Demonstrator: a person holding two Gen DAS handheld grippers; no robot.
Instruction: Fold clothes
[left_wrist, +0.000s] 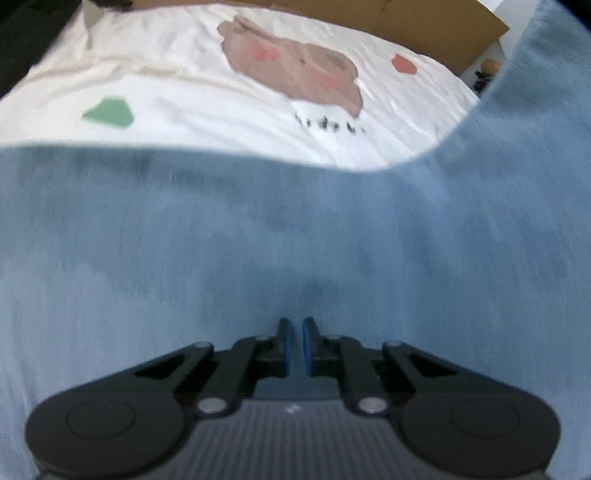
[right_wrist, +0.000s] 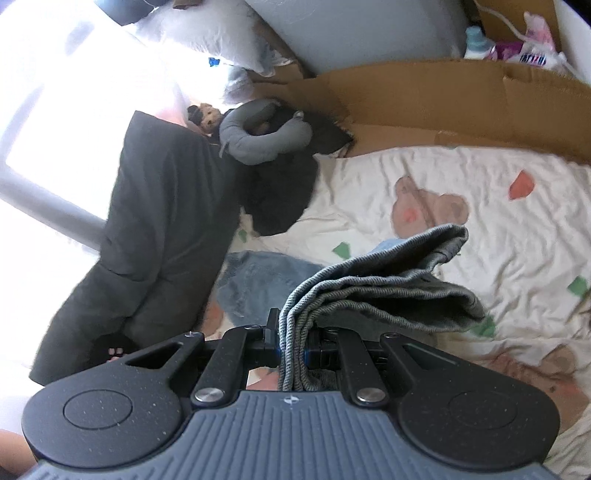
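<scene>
Left gripper (left_wrist: 294, 325): matt black plastic linkages, dull silver metal pivot pins, blue pads lining the closed fingers; ribbed grey plastic body behind. Blue garment (left_wrist: 295, 240): soft cloth, faded denim-like weave, blurred.

Bed sheet (left_wrist: 192, 110): cream cotton-like cloth, matt, finely creased, flat printed bear and coloured patches.

Right gripper (right_wrist: 292, 332): same matt black plastic, faintly speckled, metal pins bright. Grey garment (right_wrist: 388, 284) clamped in it: coarse ribbed knit, rough, matt, layered folds.

Dark coat (right_wrist: 159, 229): smooth charcoal cloth, slight sheen. Neck pillow (right_wrist: 266, 144): soft grey fabric. Cardboard (right_wrist: 443, 99): brown, matt, raw cut edges.
</scene>
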